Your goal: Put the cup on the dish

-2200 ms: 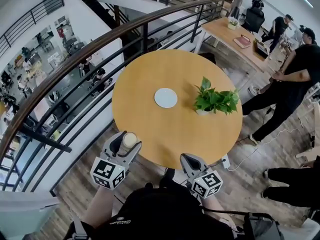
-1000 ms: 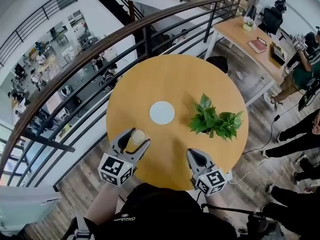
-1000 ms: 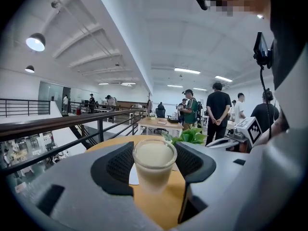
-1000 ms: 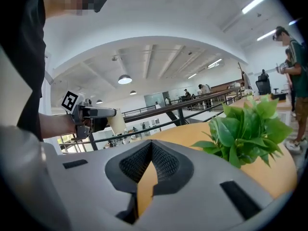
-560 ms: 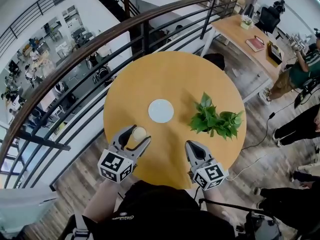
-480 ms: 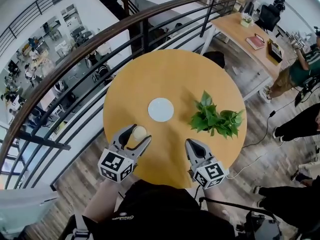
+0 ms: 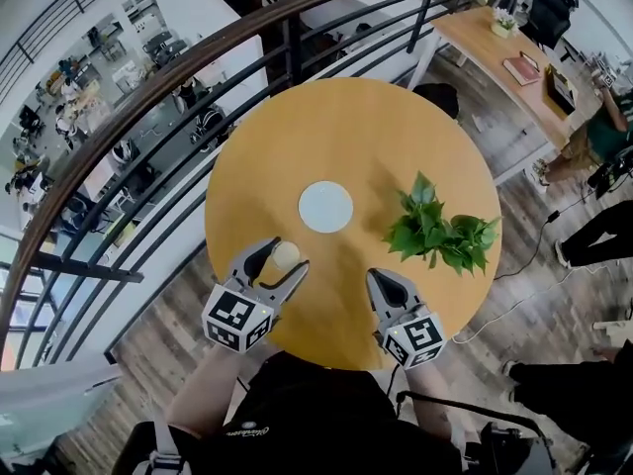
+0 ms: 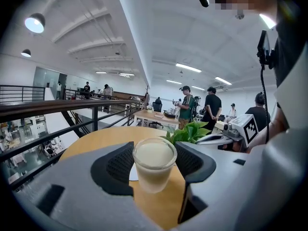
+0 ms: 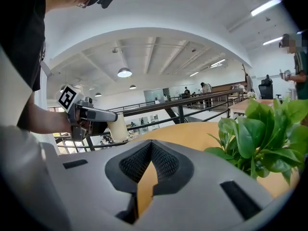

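In the head view, the left gripper [image 7: 277, 259] clamped the upright cup [image 7: 286, 255] near the lower-left rim of the table [image 7: 376, 127]. The dish [image 7: 325, 207] lay just up and right of it across bare wood, with the plant [image 7: 440, 231] well to the right. In the left gripper view, the pads pressed the cup's sides and the dish's edge peeked out behind. In the right gripper view, the right gripper [image 9: 151, 146] was closed and empty.
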A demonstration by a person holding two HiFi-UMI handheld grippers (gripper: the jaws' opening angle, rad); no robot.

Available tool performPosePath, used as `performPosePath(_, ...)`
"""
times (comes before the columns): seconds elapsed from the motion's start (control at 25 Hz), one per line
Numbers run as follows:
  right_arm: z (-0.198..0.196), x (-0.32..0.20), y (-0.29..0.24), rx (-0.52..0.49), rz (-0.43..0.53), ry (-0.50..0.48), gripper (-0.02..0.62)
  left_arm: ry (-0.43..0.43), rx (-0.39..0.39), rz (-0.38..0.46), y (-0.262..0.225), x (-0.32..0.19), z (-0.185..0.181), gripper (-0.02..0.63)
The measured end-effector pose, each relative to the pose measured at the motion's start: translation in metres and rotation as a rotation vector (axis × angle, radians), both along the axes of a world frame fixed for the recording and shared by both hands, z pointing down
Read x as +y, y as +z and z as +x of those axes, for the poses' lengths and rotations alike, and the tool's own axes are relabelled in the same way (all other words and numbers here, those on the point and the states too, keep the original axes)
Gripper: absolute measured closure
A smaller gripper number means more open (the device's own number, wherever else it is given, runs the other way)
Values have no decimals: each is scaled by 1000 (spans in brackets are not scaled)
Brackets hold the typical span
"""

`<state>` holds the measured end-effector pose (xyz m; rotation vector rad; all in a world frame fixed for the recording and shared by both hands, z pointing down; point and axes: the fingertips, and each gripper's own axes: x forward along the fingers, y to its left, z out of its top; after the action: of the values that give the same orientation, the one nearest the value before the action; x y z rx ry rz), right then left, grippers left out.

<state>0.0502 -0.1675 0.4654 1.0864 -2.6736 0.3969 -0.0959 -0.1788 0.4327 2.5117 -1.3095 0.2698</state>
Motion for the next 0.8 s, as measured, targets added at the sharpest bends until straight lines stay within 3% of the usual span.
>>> performPosePath(0.8, -19, -34, 79, 51, -101, -30, 598, 40, 0, -112, 87, -46, 21, 334)
